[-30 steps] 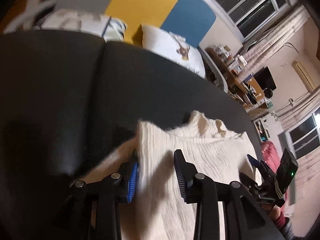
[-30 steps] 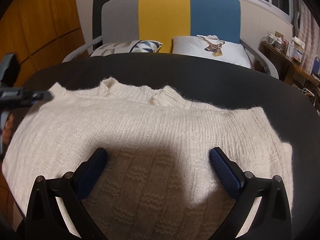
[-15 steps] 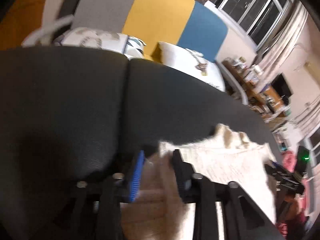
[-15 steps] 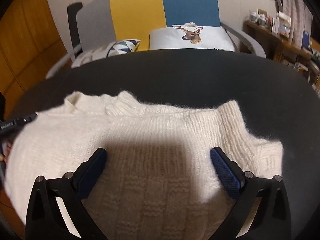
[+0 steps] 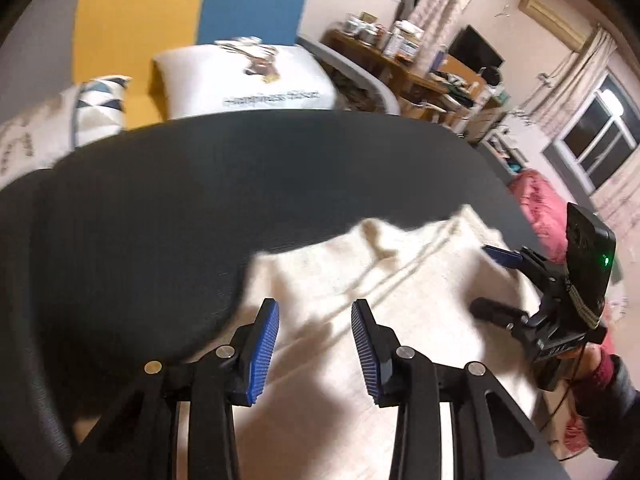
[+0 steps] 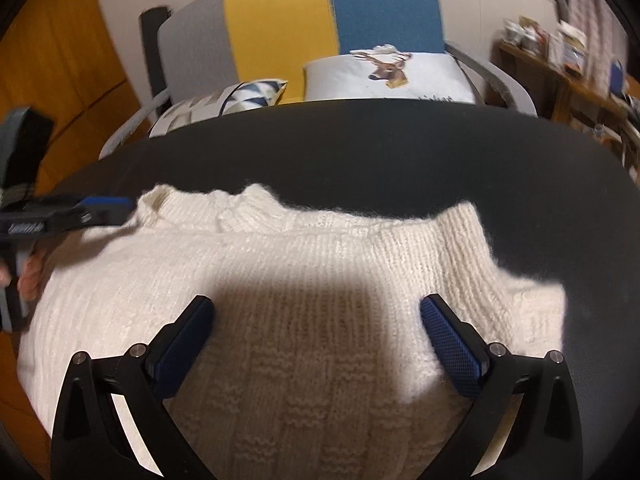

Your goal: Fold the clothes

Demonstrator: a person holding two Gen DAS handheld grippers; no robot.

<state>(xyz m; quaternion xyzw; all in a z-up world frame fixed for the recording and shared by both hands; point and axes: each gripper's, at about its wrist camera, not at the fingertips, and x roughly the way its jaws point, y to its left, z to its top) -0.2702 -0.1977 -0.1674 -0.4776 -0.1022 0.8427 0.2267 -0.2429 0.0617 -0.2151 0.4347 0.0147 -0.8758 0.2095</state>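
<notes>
Left tool (image 5: 315, 344) moved onto sweater (image 6: 280, 280), opening, empty; right tool (image 6: 316, 340) wide open; risk: fold slips undone.

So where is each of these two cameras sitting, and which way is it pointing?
Left wrist view: sits on the left gripper, looking down along its fingers, jaws opening with nothing clamped, at the sweater; the right gripper and the hand holding it show at the right.
Right wrist view: sits on the right gripper, open above the sweater; the left gripper enters from the left.
Shared: the sweater, the dark surface, the deer cushion, and each other's gripper.
</notes>
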